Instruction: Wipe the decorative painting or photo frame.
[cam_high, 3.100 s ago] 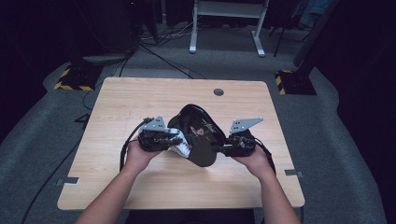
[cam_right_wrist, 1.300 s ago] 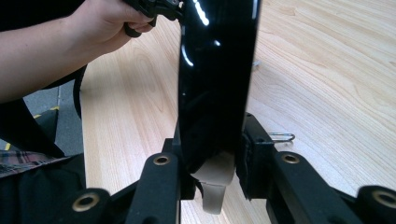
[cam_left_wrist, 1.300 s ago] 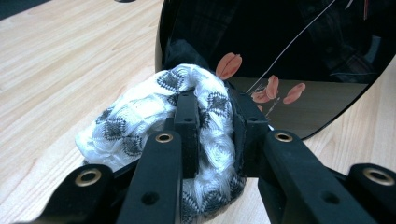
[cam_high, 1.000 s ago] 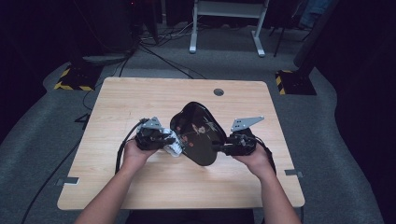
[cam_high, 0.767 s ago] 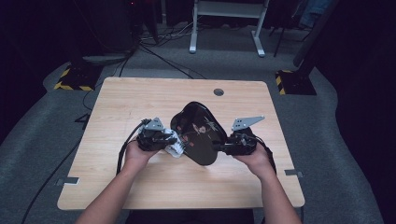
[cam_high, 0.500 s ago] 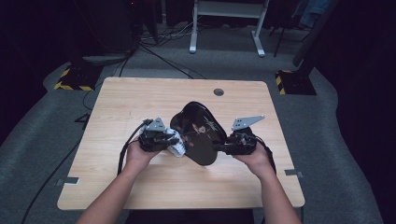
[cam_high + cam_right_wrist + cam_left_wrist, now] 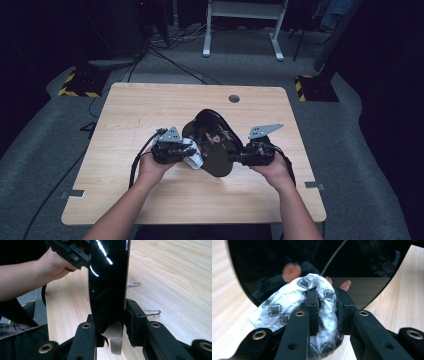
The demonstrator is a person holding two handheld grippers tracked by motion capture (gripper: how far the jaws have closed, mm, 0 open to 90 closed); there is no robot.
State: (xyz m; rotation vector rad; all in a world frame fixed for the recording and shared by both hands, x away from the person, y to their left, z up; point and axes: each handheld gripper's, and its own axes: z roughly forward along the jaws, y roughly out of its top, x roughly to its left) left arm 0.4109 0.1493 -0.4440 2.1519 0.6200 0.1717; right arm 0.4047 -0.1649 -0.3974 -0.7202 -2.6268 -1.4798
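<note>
Two clamped hand-held grippers (image 7: 192, 152) (image 7: 235, 157): cloth (image 7: 287, 305), plate (image 7: 108, 277)

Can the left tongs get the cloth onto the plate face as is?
Probably yes. The left tongs are shut on the cloth, right against the glossy black plate; the right tongs clamp its edge, and nothing stands between.

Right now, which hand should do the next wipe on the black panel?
Left: the left gripper is clamped on the patterned cloth against the glossy black panel, while the right gripper grips its edge, steadying it.
</note>
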